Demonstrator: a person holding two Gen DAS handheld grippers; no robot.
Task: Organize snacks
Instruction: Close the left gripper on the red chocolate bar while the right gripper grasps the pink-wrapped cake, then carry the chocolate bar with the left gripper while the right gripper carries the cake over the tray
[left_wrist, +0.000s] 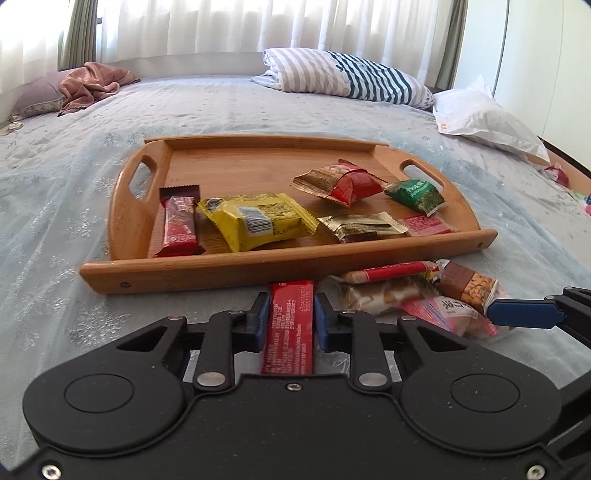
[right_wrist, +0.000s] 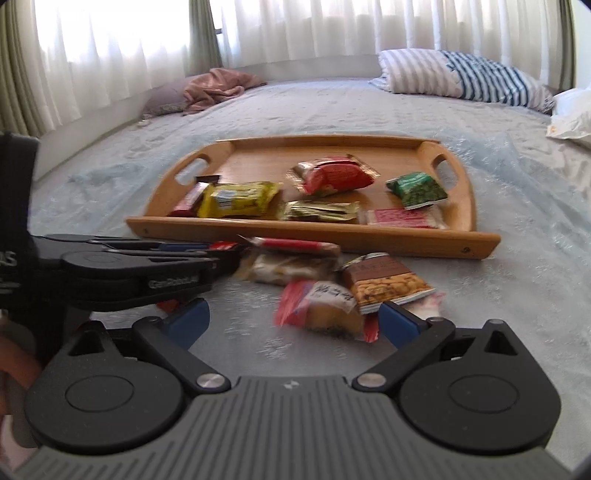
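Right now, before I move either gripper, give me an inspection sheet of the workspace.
Surface: bedspread, pale blue, wrinkled.
Job's things: wooden tray holds six snack packs, among them a yellow pack and a green pack; four more packs lie loose in front of the tray, including a peanut pack.
Clutter: pink cloth, striped pillow, white bag.
Grippers: left gripper shut on a red snack bar; right gripper open, reaching the loose packs.
Cables: nothing seen.
Surroundings: white curtains over a bright window.
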